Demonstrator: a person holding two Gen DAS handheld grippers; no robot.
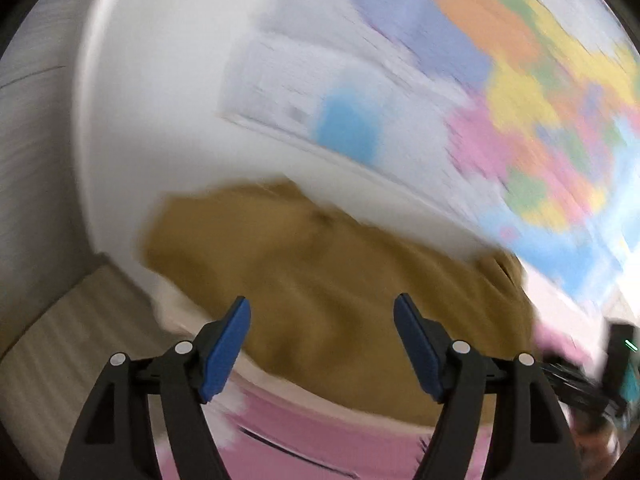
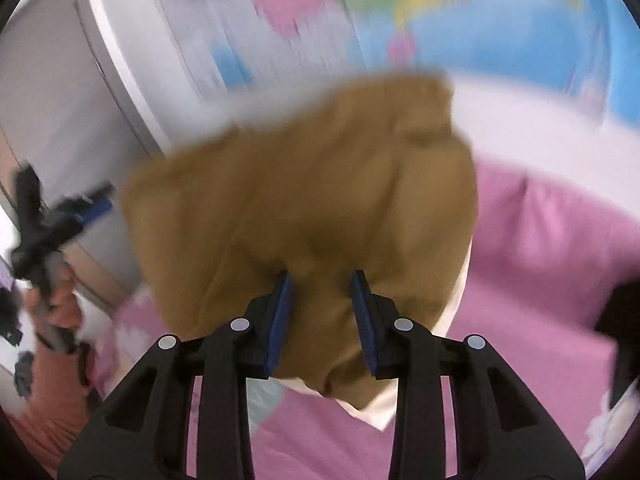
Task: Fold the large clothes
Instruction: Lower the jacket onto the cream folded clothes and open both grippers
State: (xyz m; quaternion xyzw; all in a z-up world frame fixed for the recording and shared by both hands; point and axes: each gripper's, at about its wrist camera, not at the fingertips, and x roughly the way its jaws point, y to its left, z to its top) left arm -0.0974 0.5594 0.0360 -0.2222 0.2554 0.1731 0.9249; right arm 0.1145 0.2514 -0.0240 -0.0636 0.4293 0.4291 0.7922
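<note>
A mustard-brown garment (image 1: 320, 280) with a cream lining edge lies bunched on a pink bed cover (image 1: 320, 436). My left gripper (image 1: 322, 332) is open and empty, its blue pads wide apart just above the garment's near edge. In the right wrist view the same garment (image 2: 304, 196) hangs bunched and lifted above the pink cover (image 2: 552, 264). My right gripper (image 2: 322, 300) is closed on a fold of the garment between its blue pads. The left gripper (image 2: 60, 216) also shows at the far left of that view, held in a hand. Both views are motion-blurred.
A white wall (image 1: 160, 100) with a colourful world map poster (image 1: 500, 80) stands behind the bed. A pale wooden floor strip (image 1: 72, 320) lies at the left. A white door or cabinet (image 2: 52, 100) shows at the left of the right wrist view.
</note>
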